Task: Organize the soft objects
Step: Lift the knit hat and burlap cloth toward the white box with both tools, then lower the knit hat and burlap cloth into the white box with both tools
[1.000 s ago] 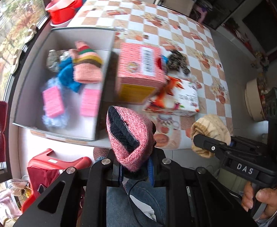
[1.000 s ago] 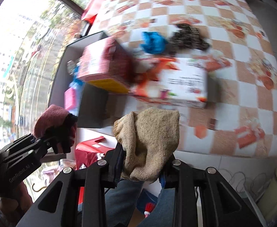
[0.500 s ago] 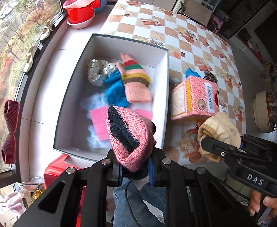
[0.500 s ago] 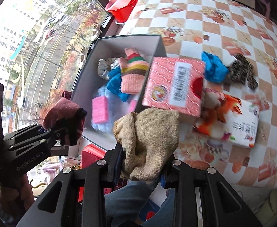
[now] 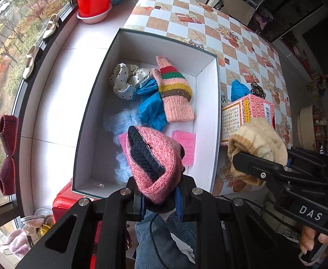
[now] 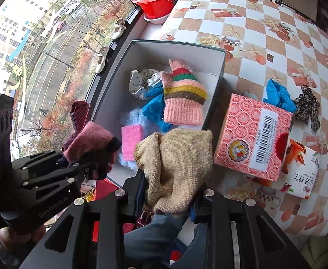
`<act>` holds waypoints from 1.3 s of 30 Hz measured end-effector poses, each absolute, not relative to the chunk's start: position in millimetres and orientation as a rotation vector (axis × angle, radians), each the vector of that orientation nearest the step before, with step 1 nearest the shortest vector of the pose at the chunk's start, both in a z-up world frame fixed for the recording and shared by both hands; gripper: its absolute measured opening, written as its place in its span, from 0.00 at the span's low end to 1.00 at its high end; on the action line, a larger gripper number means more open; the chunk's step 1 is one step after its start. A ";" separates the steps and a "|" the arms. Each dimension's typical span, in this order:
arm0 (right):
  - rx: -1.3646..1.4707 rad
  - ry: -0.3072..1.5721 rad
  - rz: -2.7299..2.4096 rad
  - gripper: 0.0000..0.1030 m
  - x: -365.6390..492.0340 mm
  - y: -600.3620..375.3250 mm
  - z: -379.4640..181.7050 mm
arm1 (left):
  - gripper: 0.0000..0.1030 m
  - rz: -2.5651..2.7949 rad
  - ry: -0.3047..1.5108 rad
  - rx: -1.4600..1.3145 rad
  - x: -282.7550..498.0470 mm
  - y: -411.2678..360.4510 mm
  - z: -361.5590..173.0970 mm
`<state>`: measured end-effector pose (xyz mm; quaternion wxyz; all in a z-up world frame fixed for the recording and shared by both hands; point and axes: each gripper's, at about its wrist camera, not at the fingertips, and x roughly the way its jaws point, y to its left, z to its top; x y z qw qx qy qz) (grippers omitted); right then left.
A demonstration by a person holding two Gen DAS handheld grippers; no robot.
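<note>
Two grippers are seen, each clamped on one knitted piece: the left gripper [image 5: 159, 201] is closed tight on a pink-and-navy knit [image 5: 152, 159] held above the near end of the white box [image 5: 216, 112], and the right gripper [image 6: 167, 201] is closed on a beige knit [image 6: 177, 163] at the box's near right corner. One striped mitten [image 5: 175, 92], one polka-dot scrunchie [image 5: 128, 80], two pink sponges [image 5: 184, 148] are counted inside. One leopard scrunchie [image 6: 307, 109] and a printed packet [image 6: 303, 170] are shown fully only by the right view, near the table's right edge.

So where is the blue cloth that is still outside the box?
In the right wrist view, the blue cloth lies on the checkered table, right of the box, between the pink carton and the leopard-print fabric.
</note>
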<state>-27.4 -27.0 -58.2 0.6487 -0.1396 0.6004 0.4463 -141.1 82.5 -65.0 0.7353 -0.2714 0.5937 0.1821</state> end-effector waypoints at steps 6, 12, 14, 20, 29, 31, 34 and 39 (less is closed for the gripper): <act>-0.332 1.403 1.013 0.30 -32.4 -10.2 -65.9 | 0.20 0.385 1.317 -0.619 -141.1 94.8 -73.4; -0.338 1.417 1.001 0.30 -33.5 -0.7 -68.9 | 0.20 0.355 1.336 -0.611 -137.2 100.0 -77.9; -0.341 1.424 0.999 0.30 -34.0 2.4 -71.0 | 0.20 0.346 1.342 -0.609 -136.0 101.3 -79.7; -0.344 1.440 0.991 0.30 -35.3 8.1 -73.7 | 0.20 0.337 1.359 -0.609 -135.3 105.6 -84.2; -0.347 1.448 0.984 0.30 -35.1 14.9 -75.1 | 0.20 0.321 1.363 -0.599 -133.4 108.7 -86.1; -0.347 1.451 0.984 0.30 -35.3 16.0 -75.7 | 0.20 0.322 1.363 -0.599 -133.5 107.8 -85.6; -0.342 1.461 0.982 0.30 -35.4 16.8 -77.5 | 0.20 0.320 1.363 -0.599 -133.8 108.1 -85.7; -0.348 1.460 0.981 0.30 -36.5 18.4 -77.2 | 0.20 0.320 1.368 -0.605 -134.7 111.2 -87.5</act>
